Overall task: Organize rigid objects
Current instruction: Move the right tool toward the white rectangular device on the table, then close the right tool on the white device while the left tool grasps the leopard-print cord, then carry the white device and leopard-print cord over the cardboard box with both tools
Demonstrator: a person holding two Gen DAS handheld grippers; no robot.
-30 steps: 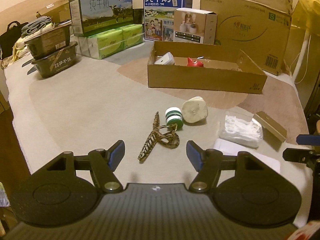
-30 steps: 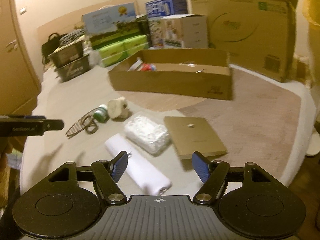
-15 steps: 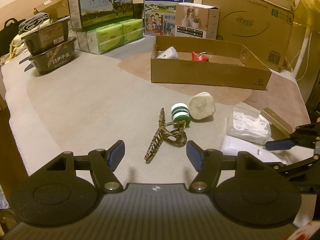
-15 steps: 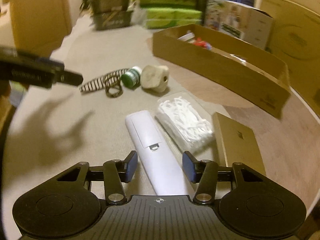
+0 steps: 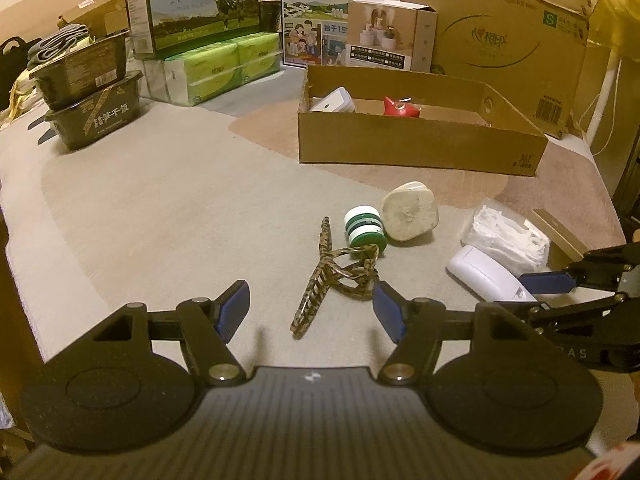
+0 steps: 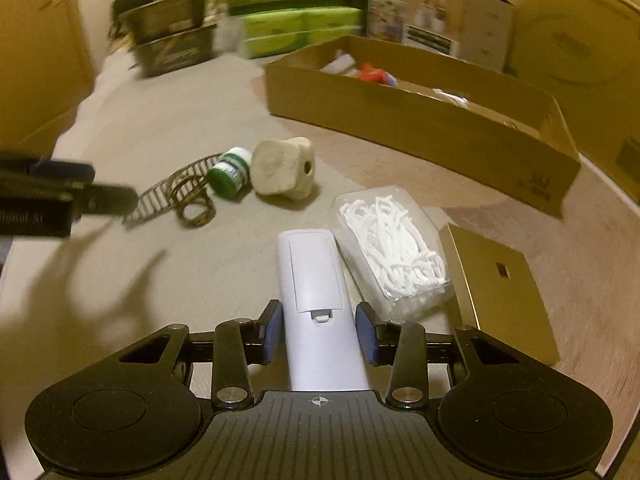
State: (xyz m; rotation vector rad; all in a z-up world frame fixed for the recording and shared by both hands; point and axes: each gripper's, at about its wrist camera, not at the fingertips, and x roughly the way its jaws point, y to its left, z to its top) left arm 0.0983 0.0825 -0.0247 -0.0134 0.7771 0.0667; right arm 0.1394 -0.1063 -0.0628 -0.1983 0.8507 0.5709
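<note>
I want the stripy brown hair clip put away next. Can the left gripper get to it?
Probably yes. The stripy brown hair clip lies on the beige mat just ahead of the left gripper, whose jaws stand open with nothing between. Only the green-and-white round jar sits against its far end.

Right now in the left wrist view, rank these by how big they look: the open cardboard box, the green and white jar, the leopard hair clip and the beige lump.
1. Open cardboard box, largest though farthest.
2. Leopard hair clip, longest but thin and nearest, so unsure.
3. Beige lump.
4. Green and white jar, smallest.
</note>
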